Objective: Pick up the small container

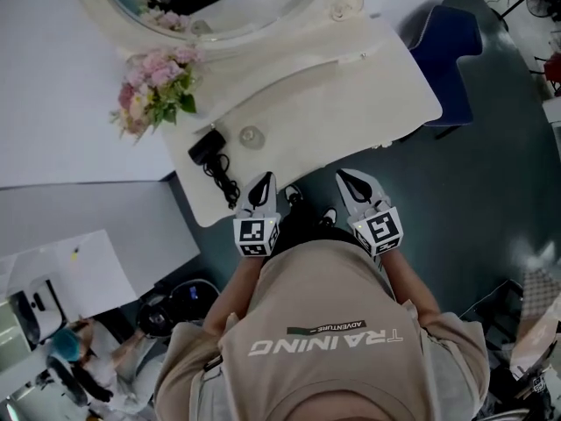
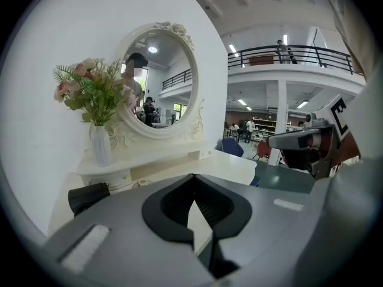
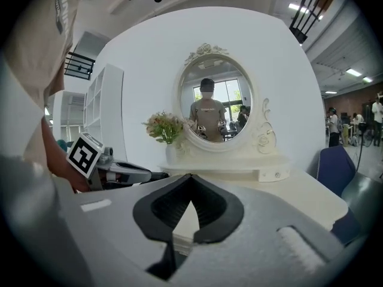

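Shirt fills the bottom of the head view, so the stance is read as just short of the table, which is white and set against the wall. Mirror is mounted at its back. Chair, blue, is parked off the right end. Flowers are stood in a vase at back left.

Left gripper and right gripper are held side by side over the front edge, aimed at the tabletop. Both are clenched: in each gripper view the jaw tips are seen meeting, with nothing caught between them.

Black device with a cord is laid at front left, and the cord is trailed toward the edge close to the left gripper.

Container, small, round and pale, is sat on the bare tabletop just right of the device, near it but not touching, ahead of the left gripper.

Step is judged as approach, nothing grasped yet. Left gripper is judged the better placed. Next move calls for the jaws to be opened first, then carried forward and lowered so the container is straddled, then closed. Cord and device are to be kept out of the jaw path. Container material cannot be told from here.
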Motion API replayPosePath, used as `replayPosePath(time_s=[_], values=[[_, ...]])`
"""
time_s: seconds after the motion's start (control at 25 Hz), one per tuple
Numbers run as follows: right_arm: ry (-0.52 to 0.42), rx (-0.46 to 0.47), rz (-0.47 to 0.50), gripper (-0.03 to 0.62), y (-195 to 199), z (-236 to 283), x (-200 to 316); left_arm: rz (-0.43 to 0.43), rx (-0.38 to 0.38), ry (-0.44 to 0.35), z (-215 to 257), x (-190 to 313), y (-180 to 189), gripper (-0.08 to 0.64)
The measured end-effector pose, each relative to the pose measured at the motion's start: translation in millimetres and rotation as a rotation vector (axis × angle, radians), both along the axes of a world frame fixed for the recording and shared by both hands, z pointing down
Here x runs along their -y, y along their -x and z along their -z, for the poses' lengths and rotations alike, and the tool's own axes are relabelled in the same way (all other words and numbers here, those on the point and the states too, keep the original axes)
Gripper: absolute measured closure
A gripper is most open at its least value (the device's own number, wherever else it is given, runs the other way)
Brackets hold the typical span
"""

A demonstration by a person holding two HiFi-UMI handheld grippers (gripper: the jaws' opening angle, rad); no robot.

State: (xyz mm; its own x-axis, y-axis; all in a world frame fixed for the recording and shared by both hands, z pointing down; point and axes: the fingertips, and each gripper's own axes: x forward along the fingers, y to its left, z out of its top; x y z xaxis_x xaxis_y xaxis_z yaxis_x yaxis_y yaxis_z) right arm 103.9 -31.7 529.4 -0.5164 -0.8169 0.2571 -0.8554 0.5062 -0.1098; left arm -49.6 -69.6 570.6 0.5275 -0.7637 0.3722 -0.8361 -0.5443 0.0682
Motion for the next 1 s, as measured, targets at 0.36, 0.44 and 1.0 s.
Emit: replayPosePath(time_s=[0.36,0.44,1.0], values=[[-0.017,-0.062,0.059,0.589,16,21,72,-0.008,-0.056,-0.012,3,62,-3,0.541],[-0.026,-0.051,0.077,0.589,32,26,90,-0.001,-0.053,-0.009,-2,72,5,0.541],[0.034,-0.037,0.248,0.589,102,17,147,0.121,-0.091,0.027,-9,117,53,0.541]])
